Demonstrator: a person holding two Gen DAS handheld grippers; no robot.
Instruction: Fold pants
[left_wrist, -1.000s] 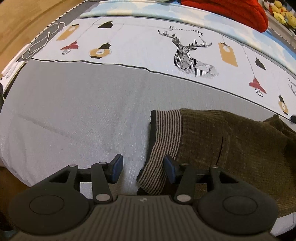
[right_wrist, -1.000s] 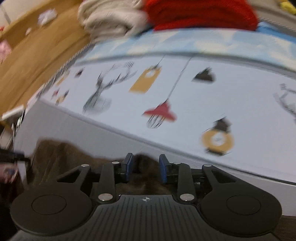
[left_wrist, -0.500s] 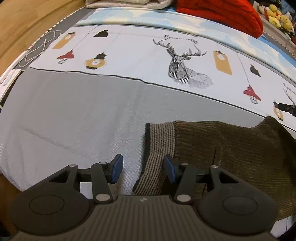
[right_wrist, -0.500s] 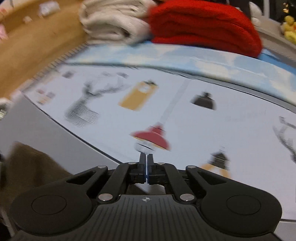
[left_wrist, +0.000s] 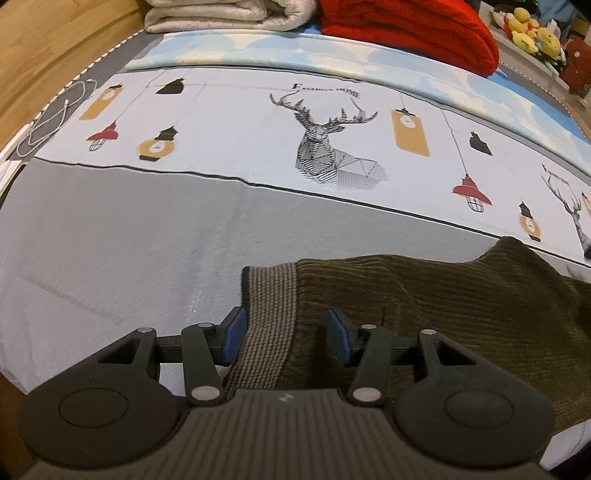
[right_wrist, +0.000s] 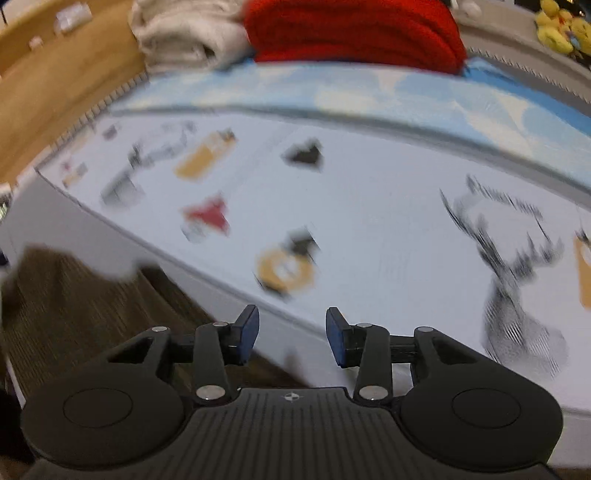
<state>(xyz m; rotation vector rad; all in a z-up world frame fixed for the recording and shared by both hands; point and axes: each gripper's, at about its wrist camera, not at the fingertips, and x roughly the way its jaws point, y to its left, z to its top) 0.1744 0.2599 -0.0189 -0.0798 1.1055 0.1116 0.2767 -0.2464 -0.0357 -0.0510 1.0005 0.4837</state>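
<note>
Dark olive corduroy pants (left_wrist: 424, 295) lie on the grey sheet at the near edge of the bed, with a striped beige waistband (left_wrist: 271, 306) at their left end. My left gripper (left_wrist: 282, 332) is open, and the waistband lies between its blue pads. In the blurred right wrist view the pants (right_wrist: 74, 295) lie at the lower left. My right gripper (right_wrist: 291, 328) is open and empty, over the right edge of the pants and the printed sheet.
The bed has a white sheet with deer and lamp prints (left_wrist: 325, 147). A red blanket (left_wrist: 406, 26) and a beige folded blanket (left_wrist: 221, 14) are stacked at the far side. A white cable (left_wrist: 55, 114) lies far left. Wooden floor (left_wrist: 44, 37) lies beyond.
My left gripper moved right, so the waistband now sits between its open fingers. My right gripper closed half a second ago, has since opened, and moved right off the pants.
</note>
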